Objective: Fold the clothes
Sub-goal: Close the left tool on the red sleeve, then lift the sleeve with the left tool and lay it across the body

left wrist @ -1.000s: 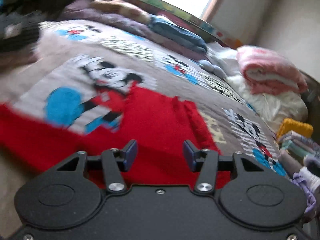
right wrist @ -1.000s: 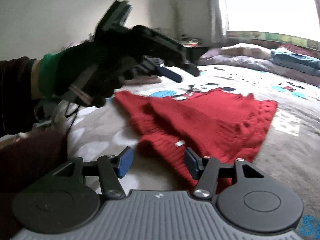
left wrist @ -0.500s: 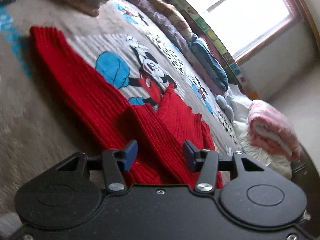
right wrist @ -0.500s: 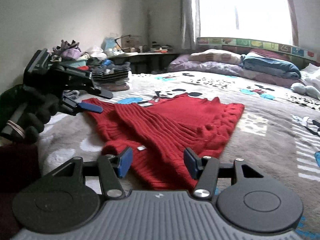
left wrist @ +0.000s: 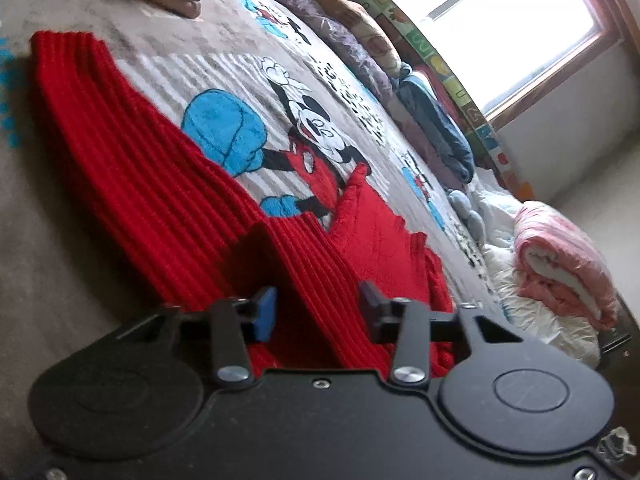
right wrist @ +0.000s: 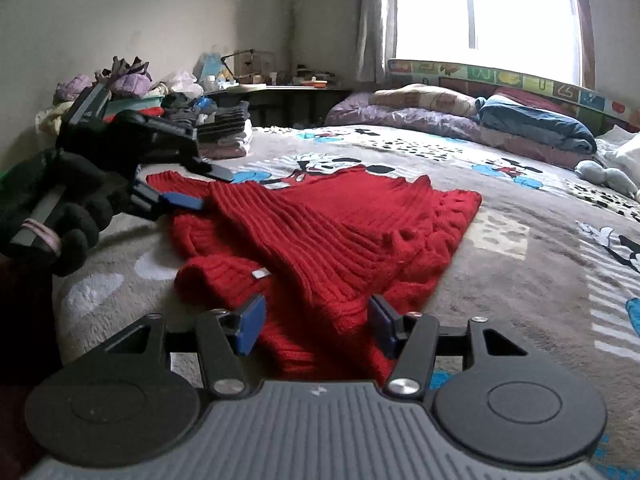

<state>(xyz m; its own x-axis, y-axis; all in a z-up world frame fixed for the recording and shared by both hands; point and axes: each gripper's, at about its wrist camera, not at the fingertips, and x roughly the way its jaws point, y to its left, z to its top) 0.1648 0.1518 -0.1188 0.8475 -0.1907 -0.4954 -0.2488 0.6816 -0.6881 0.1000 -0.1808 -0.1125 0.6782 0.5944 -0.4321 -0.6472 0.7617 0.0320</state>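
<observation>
A red ribbed knit sweater [left wrist: 140,168] [right wrist: 320,232] lies spread on the bed, one part folded over its middle into a raised ridge. My left gripper [left wrist: 318,312] sits low at the sweater's left edge with that ridge between its blue pads. Its jaws are closing and I see no firm pinch. In the right wrist view a black-gloved hand [right wrist: 72,200] holds the left gripper [right wrist: 210,190], whose fingers straddle the knit edge. My right gripper [right wrist: 316,330] hovers open over the sweater's near hem, beside a small white label [right wrist: 260,275].
The bed cover [right wrist: 520,280] is grey plush with cartoon mouse prints. Rolled quilts and pillows [right wrist: 520,124] line the headboard under the window. A folded pink blanket [left wrist: 560,256] lies at the far right. Stacks of folded clothes [right wrist: 224,128] stand at the back left.
The left gripper has rolled and dropped from above the bed down onto the sweater's left edge, and its jaws have narrowed around the raised fold. The right gripper has edged slightly closer to the hem.
</observation>
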